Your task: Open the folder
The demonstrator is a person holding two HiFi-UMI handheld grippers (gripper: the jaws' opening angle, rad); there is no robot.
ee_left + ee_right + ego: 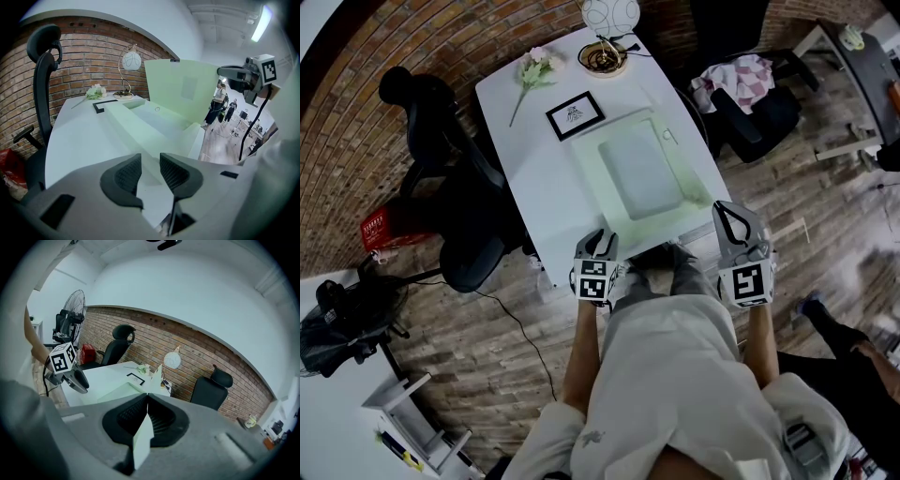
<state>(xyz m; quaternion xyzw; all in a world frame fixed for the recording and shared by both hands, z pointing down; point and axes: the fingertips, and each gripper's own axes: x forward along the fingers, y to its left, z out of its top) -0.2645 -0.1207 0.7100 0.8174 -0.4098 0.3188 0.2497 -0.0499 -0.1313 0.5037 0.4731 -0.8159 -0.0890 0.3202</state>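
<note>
Folder (642,173), pale green, lies on the white table (534,178), on the near side of the lamp (609,17). Its near edge is partly hidden behind both grippers in the head view. Its cover (183,89) is raised upright and seen edge-on, pinched in the closed right gripper (146,405). The left gripper (150,163) is narrowly parted, with nothing clamped.

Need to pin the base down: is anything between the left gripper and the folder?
Nothing visible does. The left gripper, fingers apart, faces the near end of the folder over the table; the picture frame, flower and lamp sit beyond its far end.
</note>
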